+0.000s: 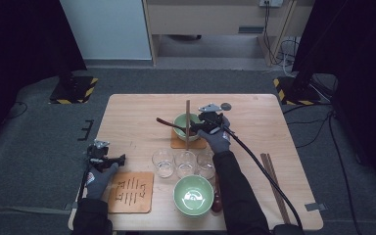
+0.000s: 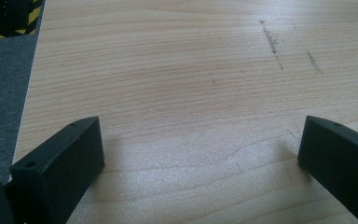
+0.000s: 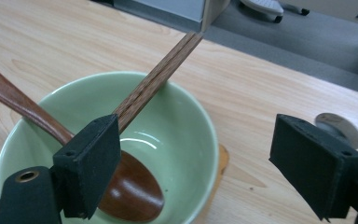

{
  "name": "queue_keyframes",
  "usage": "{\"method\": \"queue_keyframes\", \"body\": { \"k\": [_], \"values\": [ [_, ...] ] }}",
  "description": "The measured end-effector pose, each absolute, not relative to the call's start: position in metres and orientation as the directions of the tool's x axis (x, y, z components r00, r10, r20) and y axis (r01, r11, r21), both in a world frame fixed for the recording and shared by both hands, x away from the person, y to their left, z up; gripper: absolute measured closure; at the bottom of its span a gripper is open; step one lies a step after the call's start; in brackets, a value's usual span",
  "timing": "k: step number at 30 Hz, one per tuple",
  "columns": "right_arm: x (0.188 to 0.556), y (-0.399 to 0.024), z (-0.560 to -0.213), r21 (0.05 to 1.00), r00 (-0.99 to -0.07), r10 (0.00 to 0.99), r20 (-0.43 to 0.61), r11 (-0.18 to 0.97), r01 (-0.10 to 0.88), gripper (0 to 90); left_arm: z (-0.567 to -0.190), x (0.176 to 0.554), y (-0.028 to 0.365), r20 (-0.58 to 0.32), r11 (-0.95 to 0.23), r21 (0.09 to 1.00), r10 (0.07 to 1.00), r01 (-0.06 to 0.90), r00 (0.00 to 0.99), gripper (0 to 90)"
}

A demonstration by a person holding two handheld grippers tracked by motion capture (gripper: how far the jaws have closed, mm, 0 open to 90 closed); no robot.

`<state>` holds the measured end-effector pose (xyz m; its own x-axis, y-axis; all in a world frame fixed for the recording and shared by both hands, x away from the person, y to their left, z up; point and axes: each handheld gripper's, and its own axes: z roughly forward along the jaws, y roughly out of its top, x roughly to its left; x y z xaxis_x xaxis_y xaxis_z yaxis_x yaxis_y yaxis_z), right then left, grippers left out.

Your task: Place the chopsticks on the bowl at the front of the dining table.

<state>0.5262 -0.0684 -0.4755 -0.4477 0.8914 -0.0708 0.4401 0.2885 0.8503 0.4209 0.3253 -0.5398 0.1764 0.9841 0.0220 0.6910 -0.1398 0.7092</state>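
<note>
Grey carpet surrounds a light wooden desk [image 1: 254, 147], with dark curtains at both sides and a pale cabinet behind. On the far half of the desk a green bowl [image 1: 186, 125] stands on a brown coaster [image 1: 178, 143], and a dark wooden spoon [image 1: 169, 123] rests in it, handle pointing left over the rim. The right tool [image 1: 206, 125], held in a gloved hand, hovers at the bowl's right edge. In the right gripper view its jaws stand wide apart, gripping nothing; the chopsticks [image 3: 161, 77] pass behind the left jaw, which hides their near end, so contact there cannot be judged. In the high view their long axis runs from the near edge of the coaster away over the bowl toward the far side of the desk. Three clear glasses [image 1: 185, 163] stand in a row nearer the person, with a second green bowl [image 1: 193, 195] in front of them and a second pair of chopsticks [image 1: 274, 183] lying at the right. The left tool [image 1: 115, 159] rests low at the desk's left edge beside a patterned mat [image 1: 131, 192], jaws spread over bare wood.
</note>
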Motion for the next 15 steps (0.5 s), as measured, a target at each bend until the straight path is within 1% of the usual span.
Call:
{"method": "queue_keyframes", "body": {
  "k": [6,12,15],
  "values": [
    [0.519,-0.087,-0.454,0.863,-0.426,0.901,-0.081,0.278,0.422,14.5,-0.54,0.421,0.325,0.022,-0.14,0.709,0.984,0.691,0.176,0.0],
    [0.504,-0.113,-0.43,0.892,-0.4,0.914,-0.072,0.238,0.384,14.5,-0.54,0.421,0.326,0.02,-0.138,0.711,0.984,0.69,0.177,0.0],
    [0.494,-0.128,-0.422,0.901,-0.394,0.918,-0.057,0.218,0.376,13.8,-0.539,0.419,0.326,0.02,-0.128,0.72,0.986,0.682,0.163,3.1]
  ]
}}
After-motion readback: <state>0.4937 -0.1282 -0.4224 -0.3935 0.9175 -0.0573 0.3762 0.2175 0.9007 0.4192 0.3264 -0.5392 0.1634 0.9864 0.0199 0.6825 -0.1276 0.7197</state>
